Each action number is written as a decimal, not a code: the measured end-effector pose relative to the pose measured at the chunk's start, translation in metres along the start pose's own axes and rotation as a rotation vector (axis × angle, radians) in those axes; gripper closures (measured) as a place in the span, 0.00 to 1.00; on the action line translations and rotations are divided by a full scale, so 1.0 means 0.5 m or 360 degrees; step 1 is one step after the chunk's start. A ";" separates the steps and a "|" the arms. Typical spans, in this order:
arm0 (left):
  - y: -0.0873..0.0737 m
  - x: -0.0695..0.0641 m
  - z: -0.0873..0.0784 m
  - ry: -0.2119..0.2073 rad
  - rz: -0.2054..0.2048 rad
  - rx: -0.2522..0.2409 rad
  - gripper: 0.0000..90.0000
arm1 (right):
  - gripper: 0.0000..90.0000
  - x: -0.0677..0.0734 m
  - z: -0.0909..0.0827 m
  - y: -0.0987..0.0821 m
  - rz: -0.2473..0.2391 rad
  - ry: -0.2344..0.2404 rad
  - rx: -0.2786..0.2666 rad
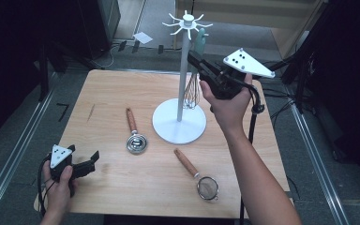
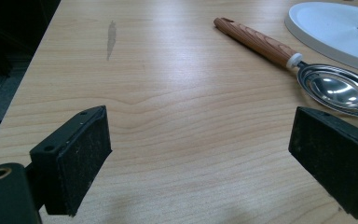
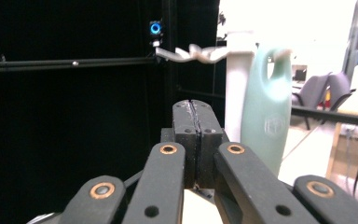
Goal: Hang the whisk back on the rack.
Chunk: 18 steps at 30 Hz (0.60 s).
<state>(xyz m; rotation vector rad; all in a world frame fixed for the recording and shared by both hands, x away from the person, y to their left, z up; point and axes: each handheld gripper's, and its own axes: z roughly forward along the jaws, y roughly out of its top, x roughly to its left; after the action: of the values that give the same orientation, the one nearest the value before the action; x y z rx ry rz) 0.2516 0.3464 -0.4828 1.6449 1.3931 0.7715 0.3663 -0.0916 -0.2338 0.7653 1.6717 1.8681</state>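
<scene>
A white utensil stand [image 1: 182,70] rises from its round base at the back middle of the wooden table. From one of its top hooks hangs a whisk with a pale green handle [image 1: 200,41] and wire loops [image 1: 192,93]. My right gripper [image 1: 191,56] is held up in the air just right of the pole, beside the green handle [image 3: 265,116]. Its jaws [image 3: 196,135] are shut pad to pad with nothing between them. My left gripper [image 1: 91,161] rests low at the table's front left, open and empty [image 2: 200,149].
A steel scoop with a wooden handle [image 1: 135,136] lies left of the stand's base [image 2: 335,28] and ahead of the left gripper [image 2: 307,74]. A small strainer with a wooden handle [image 1: 201,180] lies near the front edge. A dark mark [image 1: 91,112] sits at the table's left.
</scene>
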 end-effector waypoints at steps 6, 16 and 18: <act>0.000 0.000 0.000 -0.0003 0.0001 0.0003 0.07 | 1.00 0.023 0.009 0.027 -0.0056 0.0014 -0.0050; 0.000 0.001 0.000 -0.0008 -0.0001 0.0002 0.07 | 1.00 0.030 0.026 0.046 -0.0084 -0.0083 -0.0080; 0.000 0.001 0.000 -0.0009 -0.0001 0.0002 0.07 | 1.00 0.030 0.026 0.045 -0.0078 -0.0090 -0.0081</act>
<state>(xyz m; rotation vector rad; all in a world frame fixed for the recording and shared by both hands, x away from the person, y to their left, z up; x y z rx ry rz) 0.2515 0.3467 -0.4829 1.6464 1.3899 0.7653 0.3648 -0.0745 -0.2094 0.7432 1.5882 1.8315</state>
